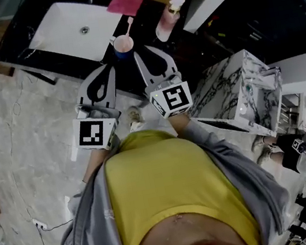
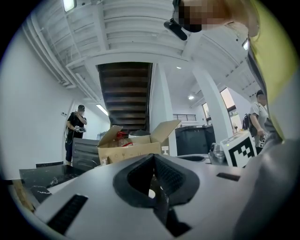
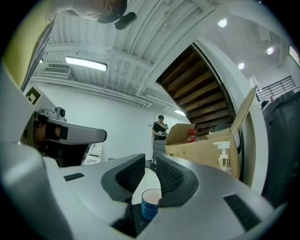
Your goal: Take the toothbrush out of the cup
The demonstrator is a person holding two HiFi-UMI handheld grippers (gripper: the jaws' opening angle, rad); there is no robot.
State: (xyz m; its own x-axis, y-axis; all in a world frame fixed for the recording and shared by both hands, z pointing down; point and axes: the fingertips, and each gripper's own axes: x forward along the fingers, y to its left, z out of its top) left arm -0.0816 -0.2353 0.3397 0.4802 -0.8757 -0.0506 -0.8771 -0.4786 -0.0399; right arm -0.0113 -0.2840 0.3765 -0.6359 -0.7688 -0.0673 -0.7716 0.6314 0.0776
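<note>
On black counter (image 1: pixel 14 48), beside white rectangular basin (image 1: pixel 62 20): slim pink plastic toothbrush (image 1: pixel 129 23) leaning in ribbed blue cup (image 1: pixel 123 48). Sits just off right gripper (image 3: pixel 150 161), ribbed dark jaws parted, gripping nothing. Left gripper (image 2: pixel 153 157) pinched together, empty.

Head view: steeply down over left gripper (image 1: pixel 110 68) and right gripper (image 1: pixel 145 53), counter (image 1: pixel 11 49) just ahead. Gripper views: low, level, along own jaws. Shared: cardboard box (image 2: pixel 131 147) beyond both tips.
</note>
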